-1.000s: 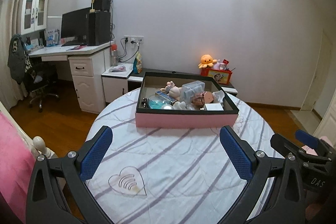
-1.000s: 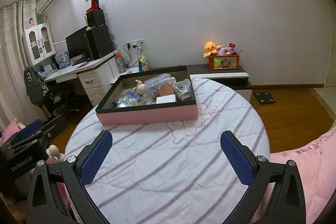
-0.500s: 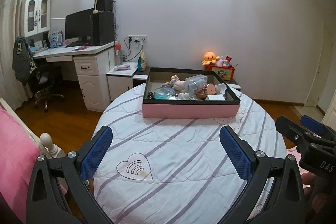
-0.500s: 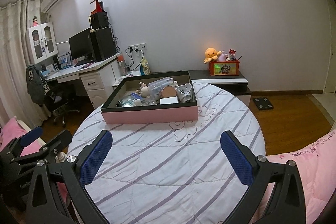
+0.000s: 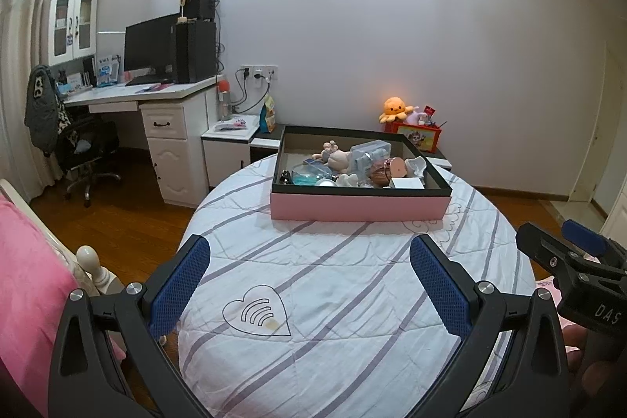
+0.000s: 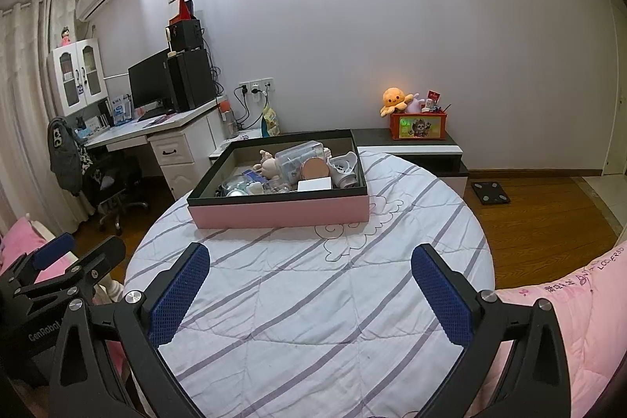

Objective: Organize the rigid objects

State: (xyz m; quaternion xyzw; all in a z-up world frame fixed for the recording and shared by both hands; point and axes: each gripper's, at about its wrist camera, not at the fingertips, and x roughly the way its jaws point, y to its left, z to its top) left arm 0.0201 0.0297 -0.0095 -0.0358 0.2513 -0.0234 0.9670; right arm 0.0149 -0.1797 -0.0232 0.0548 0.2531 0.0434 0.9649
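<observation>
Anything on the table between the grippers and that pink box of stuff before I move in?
Nothing visible. Bare striped tablecloth runs from the open left gripper and right gripper up to the pink box. To reach the items inside, the fingers must clear the box's near wall.

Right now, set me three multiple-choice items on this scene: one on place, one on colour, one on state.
1. Where does the box stand?
A. on the round table
B. on the floor
C. on the desk

2. What colour is the box's outer wall?
A. green
B. pink
C. yellow

3. How are the left gripper and right gripper?
A. both open and empty
B. both shut on toys
C. one holds the box

A: it rests on the striped cloth of the table.
B: the front wall is pink.
A: the fingers stand wide apart with only cloth between.
</observation>
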